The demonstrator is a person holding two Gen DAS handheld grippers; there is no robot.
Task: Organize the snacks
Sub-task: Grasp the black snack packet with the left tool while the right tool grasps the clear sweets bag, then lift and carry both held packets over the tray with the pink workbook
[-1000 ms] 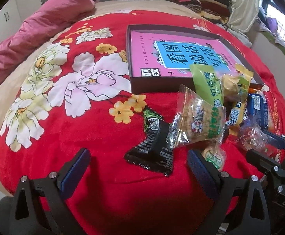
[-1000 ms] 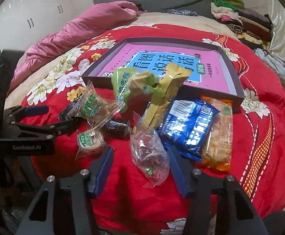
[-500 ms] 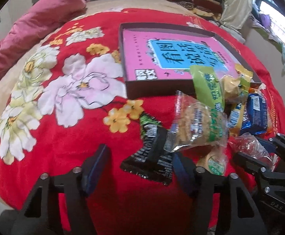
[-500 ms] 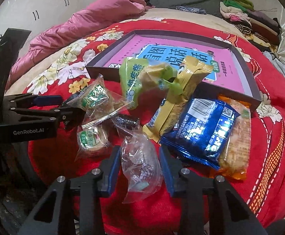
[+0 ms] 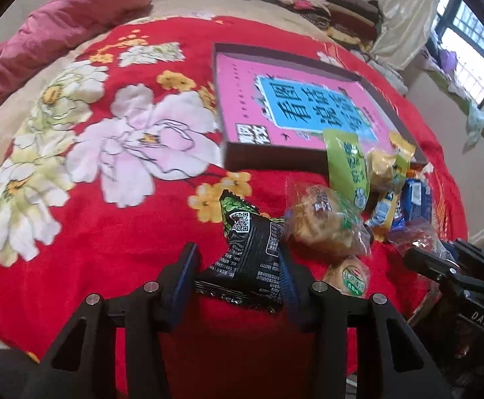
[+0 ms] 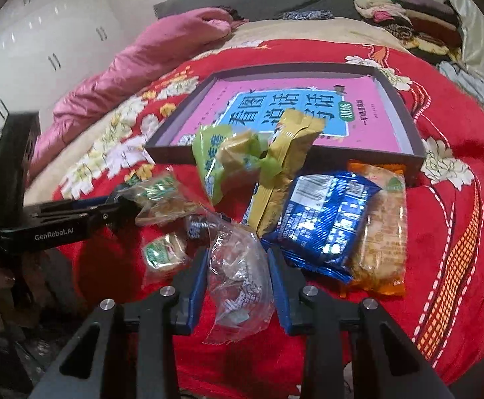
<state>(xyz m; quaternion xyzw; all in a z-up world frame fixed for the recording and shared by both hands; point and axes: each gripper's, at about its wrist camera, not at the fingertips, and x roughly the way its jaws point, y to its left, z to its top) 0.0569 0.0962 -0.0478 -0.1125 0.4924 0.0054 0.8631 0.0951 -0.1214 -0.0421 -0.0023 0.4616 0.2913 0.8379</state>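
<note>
Red floral blanket [image 5: 109,249]: left gripper [image 5: 238,276] closing onto black foil snack packet [image 5: 252,259], right gripper [image 6: 237,272] closing onto clear crinkly plastic snack bag [image 6: 238,276].

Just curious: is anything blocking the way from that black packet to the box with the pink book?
Nothing visible. The black packet lies between the closing left fingers; only bare red blanket separates it from the box. The other snacks sit off to the right.
</note>
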